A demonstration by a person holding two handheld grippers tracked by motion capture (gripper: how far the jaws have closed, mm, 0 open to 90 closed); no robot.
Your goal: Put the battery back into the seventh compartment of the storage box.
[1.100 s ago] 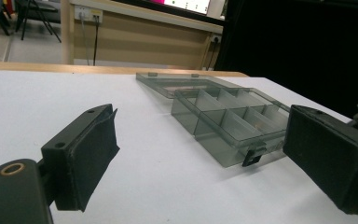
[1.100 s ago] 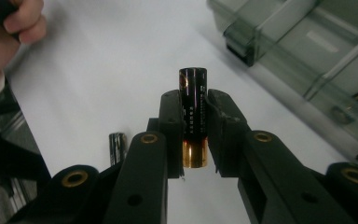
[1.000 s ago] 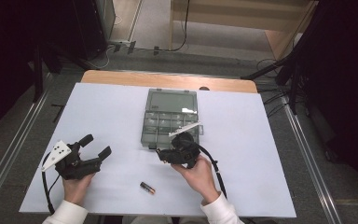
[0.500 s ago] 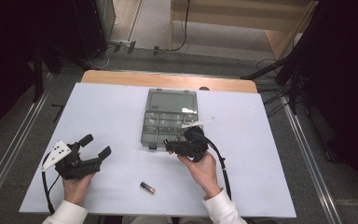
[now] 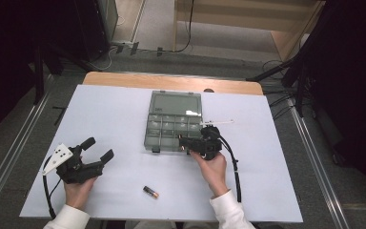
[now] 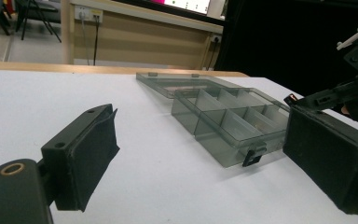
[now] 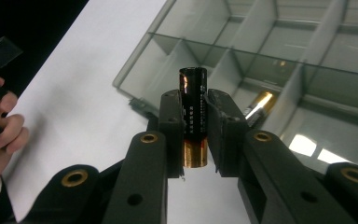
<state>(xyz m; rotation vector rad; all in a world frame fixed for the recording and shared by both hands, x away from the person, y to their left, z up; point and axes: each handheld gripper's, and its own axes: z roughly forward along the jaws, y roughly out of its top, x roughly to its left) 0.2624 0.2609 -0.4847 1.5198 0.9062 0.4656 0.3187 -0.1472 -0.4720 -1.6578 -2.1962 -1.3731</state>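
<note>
A clear grey compartment box (image 5: 171,126) lies open in the middle of the table, its lid flat behind it. My right gripper (image 5: 185,143) hovers at the box's front right corner, shut on a black and gold battery (image 7: 192,93) that stands upright between the jaws. Below it in the right gripper view are the box (image 7: 279,56) and a second battery (image 7: 259,103) lying in a compartment. A third battery (image 5: 150,192) lies loose near the table's front edge. My left gripper (image 5: 97,149) rests open at the front left, with nothing between its pads (image 6: 91,163).
The white table top (image 5: 276,157) has bare room to the left and right of the box. The box (image 6: 223,121) sits ahead and right of the left jaws. A cable (image 5: 236,171) trails from the right gripper toward the front edge.
My right gripper has moved right and slightly away with its battery, along the box's front edge. The left gripper and the loose battery have stayed put.
</note>
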